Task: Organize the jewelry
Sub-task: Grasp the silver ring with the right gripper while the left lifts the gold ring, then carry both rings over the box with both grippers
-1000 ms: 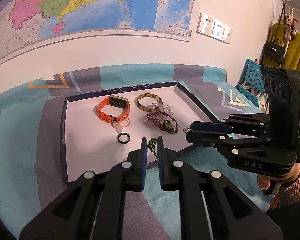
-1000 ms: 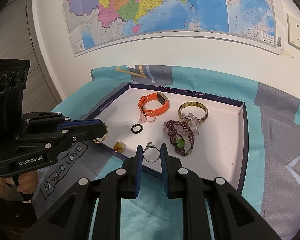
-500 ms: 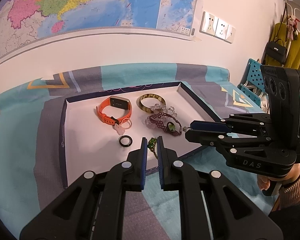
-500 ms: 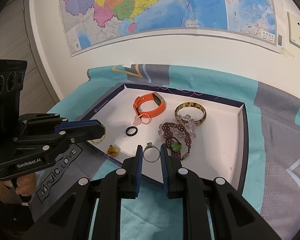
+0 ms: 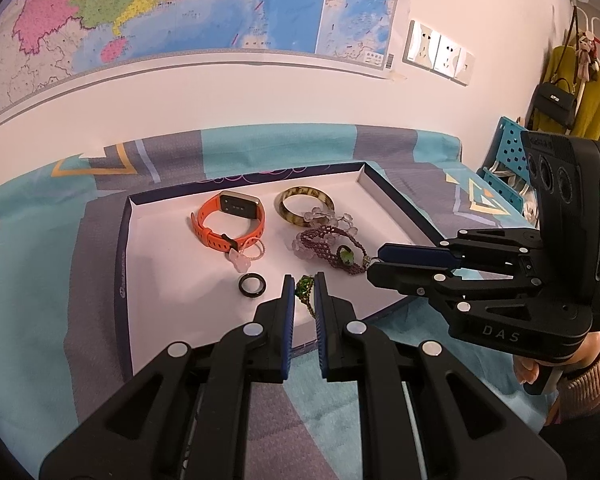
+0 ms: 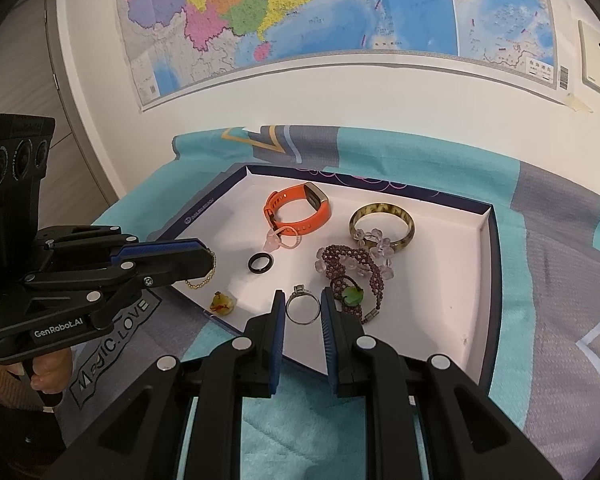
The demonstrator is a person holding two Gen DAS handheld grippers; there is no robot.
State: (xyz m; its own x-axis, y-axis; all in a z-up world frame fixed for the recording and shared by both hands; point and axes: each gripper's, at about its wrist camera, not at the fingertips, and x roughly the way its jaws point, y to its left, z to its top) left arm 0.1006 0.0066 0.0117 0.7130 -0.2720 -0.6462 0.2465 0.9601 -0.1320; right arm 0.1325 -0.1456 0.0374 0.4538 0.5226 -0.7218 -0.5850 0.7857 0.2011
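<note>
While the silver ring (image 6: 302, 309) is clamped in the right gripper (image 6: 302, 307) above the white tray's (image 6: 470, 312) near edge, the left gripper (image 5: 303, 292) pinches a gold chain (image 6: 201, 277) with a green pendant (image 5: 303, 285). Each piece should be lowered onto bare tray floor, apart from the black ring (image 6: 260, 262) and beaded bracelet (image 6: 350, 268), before the fingers part

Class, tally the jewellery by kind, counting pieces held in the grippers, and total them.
Watches: 1, orange watch
Rings: 2, black ring, silver ring
Bangles: 1, brown bangle
Beaded loops: 3, pink loop, clear loop, purple loop
Chains: 1, gold chain
Total: 8
</note>
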